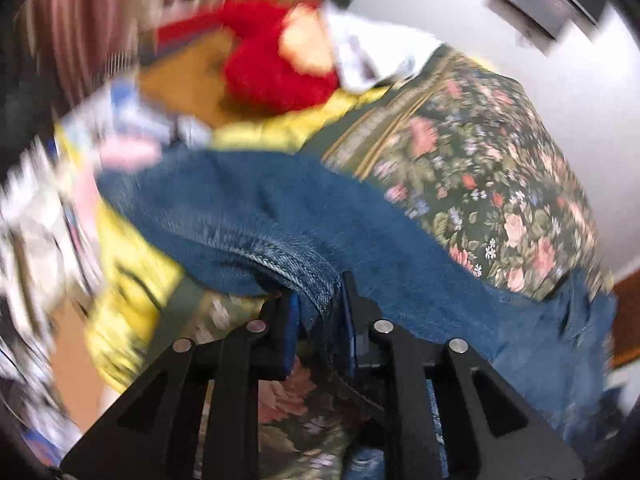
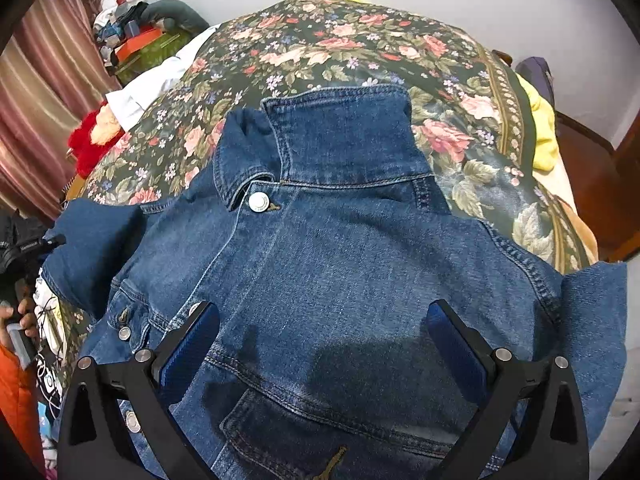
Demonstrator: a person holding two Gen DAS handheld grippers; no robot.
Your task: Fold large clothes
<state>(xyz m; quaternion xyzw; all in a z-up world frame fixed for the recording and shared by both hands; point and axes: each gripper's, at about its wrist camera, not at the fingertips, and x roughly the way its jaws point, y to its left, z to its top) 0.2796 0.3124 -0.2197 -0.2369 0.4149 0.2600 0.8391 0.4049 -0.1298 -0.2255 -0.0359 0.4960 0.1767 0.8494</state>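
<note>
A blue denim jacket [image 2: 340, 264] lies front up on a floral bedspread [image 2: 360, 48], collar toward the far wall, its top button [image 2: 258, 201] fastened. My right gripper [image 2: 323, 344] hovers just above the jacket's chest, jaws wide apart and empty. In the blurred left wrist view my left gripper [image 1: 320, 304] is shut on a stitched hem of the jacket [image 1: 280, 216] and holds that fold lifted above the bedspread [image 1: 480, 160].
A red plush toy [image 1: 276, 68] and a white cloth [image 1: 372, 52] lie at the bed's far side, also in the right wrist view [image 2: 90, 140]. Yellow fabric [image 2: 542, 128] lies at the right edge. Striped curtains [image 2: 44, 92] hang on the left.
</note>
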